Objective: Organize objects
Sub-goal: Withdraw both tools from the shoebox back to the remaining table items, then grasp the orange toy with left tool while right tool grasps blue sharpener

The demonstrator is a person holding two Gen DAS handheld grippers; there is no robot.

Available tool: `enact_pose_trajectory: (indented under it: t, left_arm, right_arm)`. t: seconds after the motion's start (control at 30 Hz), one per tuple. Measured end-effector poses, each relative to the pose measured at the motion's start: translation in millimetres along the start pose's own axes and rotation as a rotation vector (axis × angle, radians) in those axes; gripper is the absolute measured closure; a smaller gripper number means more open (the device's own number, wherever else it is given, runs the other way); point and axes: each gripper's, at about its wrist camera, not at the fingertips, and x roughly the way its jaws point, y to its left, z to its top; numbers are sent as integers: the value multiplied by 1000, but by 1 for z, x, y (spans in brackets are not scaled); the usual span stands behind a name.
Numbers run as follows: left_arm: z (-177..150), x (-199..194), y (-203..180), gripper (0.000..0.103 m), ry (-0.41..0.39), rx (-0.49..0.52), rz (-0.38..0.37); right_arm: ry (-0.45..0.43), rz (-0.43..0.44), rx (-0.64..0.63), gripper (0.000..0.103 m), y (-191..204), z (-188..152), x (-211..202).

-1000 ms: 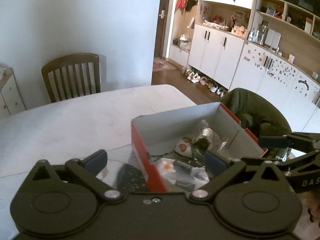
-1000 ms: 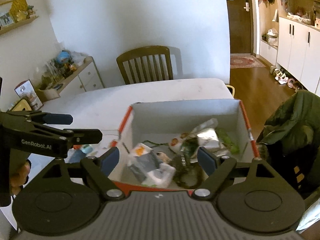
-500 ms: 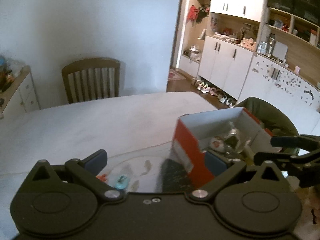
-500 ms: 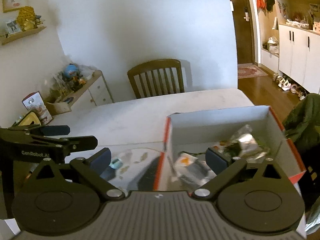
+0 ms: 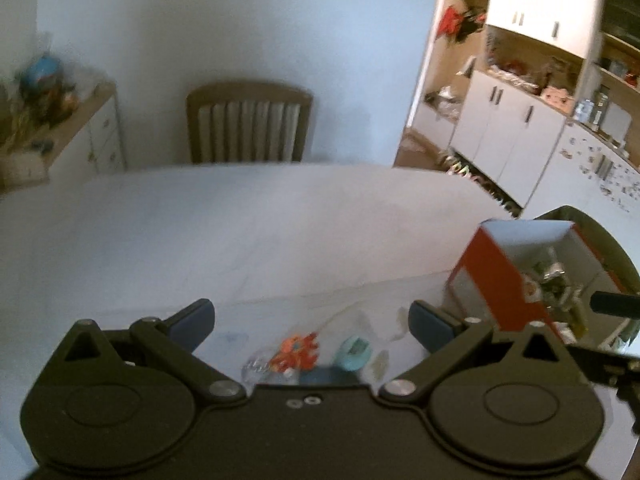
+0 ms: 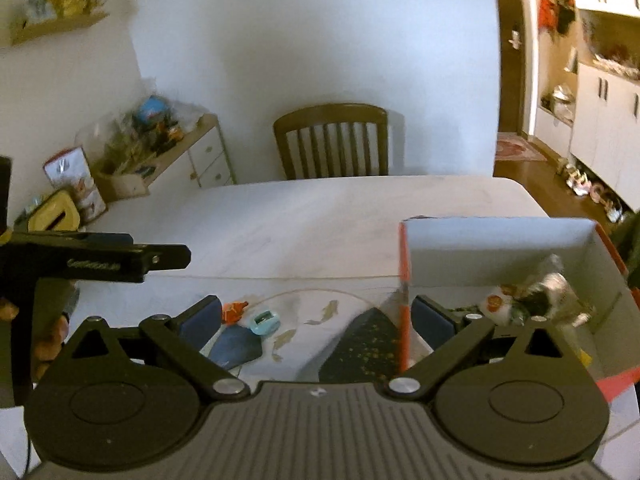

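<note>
Fingers [image 5: 188,322] on both grippers spread, empty; blurred box [image 6: 500,248] contents indistinct.

The box [image 5: 516,276] at the left view's right edge is cut off; its contents [image 6: 536,300] (foil, wrappers?) blur beyond telling.

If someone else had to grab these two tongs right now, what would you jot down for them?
Left tongs: open, empty, above the small items.
Right tongs: open, empty; its jaws have just been opening wider.
Red cardboard box: on the white table, to the right, already holding wrappers and packets.
On the table, outside the box: an orange toy, a teal sharpener-like item and a dark blue flat piece.
Left to do: pick those up and drop them in the box.
</note>
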Motion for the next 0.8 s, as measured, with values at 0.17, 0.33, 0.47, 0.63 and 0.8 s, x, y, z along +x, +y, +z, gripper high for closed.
enact_pose_trajectory:
  t: [0.17, 0.33, 0.47, 0.63, 0.8]
  left_arm:
    - [-11, 25, 16, 0, 80, -56, -20]
    - [-20, 45, 25, 0, 117, -66, -30]
    - [-27, 58, 27, 1, 129, -50, -16]
    - [-31, 70, 32, 10, 135, -43, -24]
    - [-31, 79, 28, 17, 122, 10, -54]
  right_arm:
    - [56, -2, -48, 2, 16, -6, 33]
    - [115, 20, -82, 2, 25, -13, 65]
    - [156, 40, -130, 2, 34, -19, 86]
    - [187, 64, -175, 3, 44, -23, 112]
    - [214, 88, -202, 5, 46, -24, 133]
